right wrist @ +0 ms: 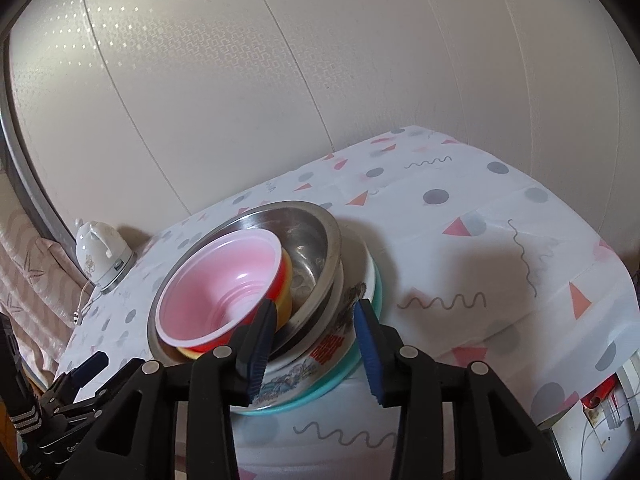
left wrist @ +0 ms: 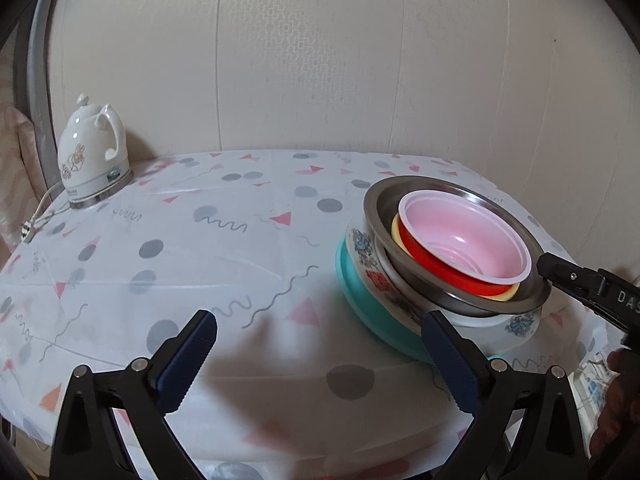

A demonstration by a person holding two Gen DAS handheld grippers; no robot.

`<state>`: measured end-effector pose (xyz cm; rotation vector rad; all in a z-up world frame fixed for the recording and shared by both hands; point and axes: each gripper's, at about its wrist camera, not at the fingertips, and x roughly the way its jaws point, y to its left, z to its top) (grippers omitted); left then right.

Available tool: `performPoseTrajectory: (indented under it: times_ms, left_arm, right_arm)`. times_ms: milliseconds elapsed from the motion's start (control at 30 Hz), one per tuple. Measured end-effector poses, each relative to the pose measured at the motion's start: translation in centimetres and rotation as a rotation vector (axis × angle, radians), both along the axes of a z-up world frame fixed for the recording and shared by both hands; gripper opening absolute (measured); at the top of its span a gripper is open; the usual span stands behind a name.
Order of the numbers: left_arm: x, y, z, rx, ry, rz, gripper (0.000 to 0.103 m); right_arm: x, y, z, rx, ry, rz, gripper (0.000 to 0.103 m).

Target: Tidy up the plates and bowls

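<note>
The left gripper [left wrist: 318, 338] hangs low over the near part of the table with its blue-padded fingers spread as wide as they go, nothing between them but patterned cloth; its right finger sits just in front of the stack's near edge, though I cannot tell if it touches. The right gripper [right wrist: 316, 338] comes at the same stack from the other side, jaws partly apart. Its left finger reaches in over the rim of the steel bowl [right wrist: 316, 240], close to the red bowl [right wrist: 282, 280], and its right finger stands outside the stack; whether the pads actually press on anything I cannot tell.

The stack itself sits toward the right of the table: a teal plate [left wrist: 360, 300] at the bottom, a white printed bowl [left wrist: 370, 258] on it, then the steel bowl, and nested inside that a yellow bowl [left wrist: 396, 228] and the red bowl with its pink inside, leaning toward one side.

The tablecloth [left wrist: 240, 264] is white with grey dots, pink triangles and squiggles. A white electric kettle [left wrist: 93, 152] stands at the far left corner against the pale wall [left wrist: 320, 60].
</note>
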<state>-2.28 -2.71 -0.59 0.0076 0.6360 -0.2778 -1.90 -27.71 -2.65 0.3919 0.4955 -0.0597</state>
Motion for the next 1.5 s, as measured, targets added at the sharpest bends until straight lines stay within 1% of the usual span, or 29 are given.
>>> performPoseTrajectory:
  times_ms: [33,100,133,167,267,433,500,600,667,733,767,833,900,1100,1300,1367,1500]
  left_arm:
    - [-0.1,0.1,0.0,0.001,-0.004,0.008,0.103]
    - [-0.3,0.2,0.0,0.010,-0.010,0.020,0.103]
    - [-0.3,0.2,-0.1,0.015,-0.015,0.025,0.103]
    - [-0.5,0.2,-0.1,0.019,-0.021,0.028,0.103]
    - [-1.0,0.3,0.0,0.024,-0.037,0.031,0.103]
    - [-2.6,0.8,0.3,0.010,-0.096,0.046,0.103]
    - [-3.0,1.0,0.4,0.001,-0.100,0.047,0.103]
    - [-3.6,1.6,0.4,-0.041,-0.093,0.058,0.103]
    - [-3.9,2.2,0.1,-0.086,-0.086,0.078,0.103]
    - [-4.1,2.8,-0.1,-0.119,-0.066,0.113,0.103]
    - [-4.2,2.8,-0.2,-0.121,-0.060,0.128,0.103]
    - [-4.3,3.0,-0.5,-0.117,-0.047,0.150,0.103]
    - [-4.5,2.9,-0.8,-0.107,-0.039,0.143,0.103]
    - [-5.3,1.4,-1.8,-0.025,-0.021,0.079,0.103]
    - [-5.8,0.4,-2.1,0.026,-0.020,0.042,0.103]
    - [-5.8,0.4,-2.2,0.030,-0.013,0.041,0.103]
    - [-5.5,0.6,-2.3,0.011,0.011,0.044,0.103]
  right_arm:
    - [-0.1,0.1,0.0,-0.001,-0.003,0.000,0.041]
    - [-0.4,0.1,-0.1,0.000,-0.003,-0.006,0.048]
    - [-0.5,0.2,-0.1,-0.003,-0.001,-0.012,0.054]
    - [-0.7,0.2,-0.1,-0.010,-0.004,-0.018,0.056]
    - [-1.2,0.4,-0.1,-0.029,-0.012,-0.030,0.056]
    - [-2.2,1.3,-0.1,-0.081,-0.028,-0.038,0.057]
    - [-2.6,1.8,-0.3,-0.106,-0.037,-0.038,0.057]
    - [-3.3,2.6,-0.9,-0.135,-0.044,-0.038,0.057]
    - [-3.7,2.9,-1.4,-0.142,-0.044,-0.035,0.057]
    - [-4.2,3.2,-1.9,-0.139,-0.044,-0.034,0.057]
    - [-4.4,3.3,-2.0,-0.137,-0.044,-0.034,0.057]
    - [-4.7,3.6,-2.5,-0.139,-0.038,-0.034,0.057]
    - [-5.0,3.9,-3.0,-0.138,-0.031,-0.032,0.057]
    - [-5.4,5.7,-4.6,-0.167,-0.006,-0.016,0.057]
    - [-5.5,6.6,-5.3,-0.172,0.011,-0.006,0.057]
    - [-5.5,6.8,-5.2,-0.181,0.010,-0.003,0.057]
    - [-5.5,6.8,-5.2,-0.179,0.008,0.000,0.057]
